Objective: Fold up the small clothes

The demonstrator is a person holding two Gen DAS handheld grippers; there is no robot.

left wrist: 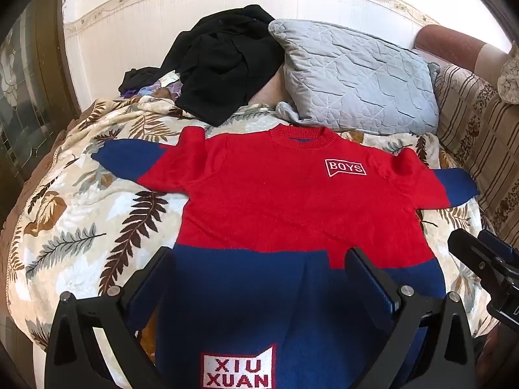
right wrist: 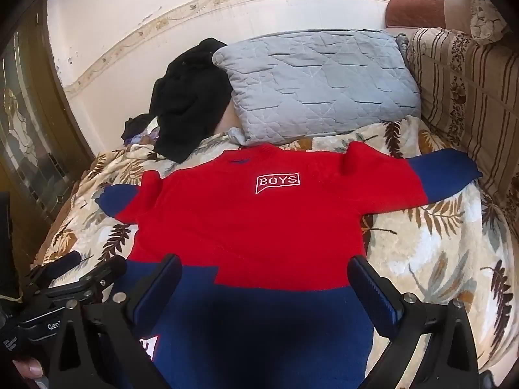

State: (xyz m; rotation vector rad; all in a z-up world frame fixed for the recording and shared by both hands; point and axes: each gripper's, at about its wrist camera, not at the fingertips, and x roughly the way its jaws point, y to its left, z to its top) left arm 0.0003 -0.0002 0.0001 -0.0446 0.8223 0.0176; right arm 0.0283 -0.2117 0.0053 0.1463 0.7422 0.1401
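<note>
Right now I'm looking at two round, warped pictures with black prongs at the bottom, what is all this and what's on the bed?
The prongs are the fingers of two hand-held grippers; a person carries one in each hand. Each has a wide-angle camera looking along its fingers, which is why the pictures bend. One picture comes from the left gripper, the other from the right gripper. Both are open and hold nothing.

Spread flat on a leaf-print blanket lies a red and blue sweater, front up, sleeves out, with a BOYS patch. Both grippers hover at its blue hem. Behind it are a grey pillow and a heap of black clothes. The sweater is not yet folded.
</note>
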